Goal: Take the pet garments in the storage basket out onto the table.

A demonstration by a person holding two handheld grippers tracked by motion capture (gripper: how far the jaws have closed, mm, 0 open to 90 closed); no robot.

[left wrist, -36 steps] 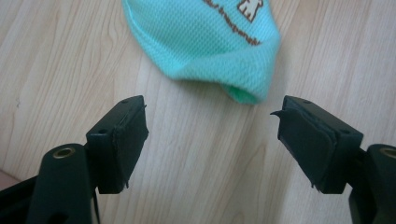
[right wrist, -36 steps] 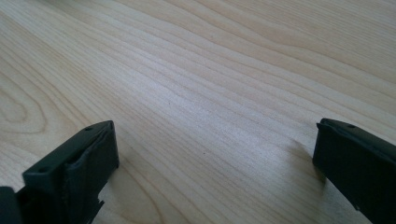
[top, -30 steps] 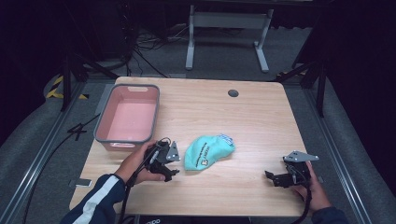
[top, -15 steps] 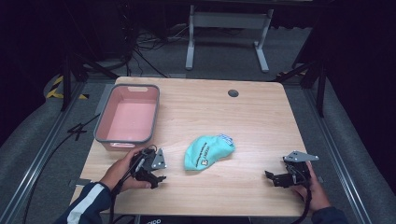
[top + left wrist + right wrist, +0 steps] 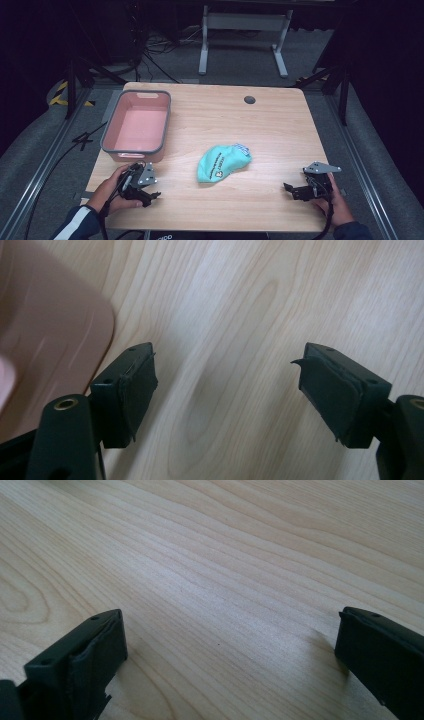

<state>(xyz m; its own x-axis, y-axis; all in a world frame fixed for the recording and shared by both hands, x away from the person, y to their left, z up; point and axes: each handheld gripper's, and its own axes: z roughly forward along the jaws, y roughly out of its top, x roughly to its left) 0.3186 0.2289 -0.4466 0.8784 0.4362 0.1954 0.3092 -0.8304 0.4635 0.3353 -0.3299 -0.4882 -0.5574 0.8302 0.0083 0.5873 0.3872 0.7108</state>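
1. Lowest in the high view, the left gripper (image 5: 149,197) sits at the lower left of the frame and the right gripper (image 5: 291,190) at the lower right, each held in a hand just above the table's (image 5: 280,130) near edge.
2. The left gripper's own view shows its jaws spread wide with bare wood between them and nothing in their grasp; a pink corner of the bin (image 5: 45,335) fills the upper left of that frame.
3. The right gripper's own view likewise shows jaws far apart, empty, with only wood grain ahead.
4. A step farther up, near the middle of the high view, lies the teal pouch (image 5: 222,162), flat on the wood and touching neither gripper.
5. The pouch lies up and to the right of the left gripper and up and to the left of the right one. Its long axis runs on a slant, from lower left up to upper right. By my judgement the left gripper is somewhat the nearer of the two.
6. Farther back, in the left part of the frame, stands the bin (image 5: 165,120), pink inside with a grey rim, empty, well apart from the pouch.
7. Any pick-up would turn on closing across the pouch's short width, so the jaws would need to line up square to that slant.
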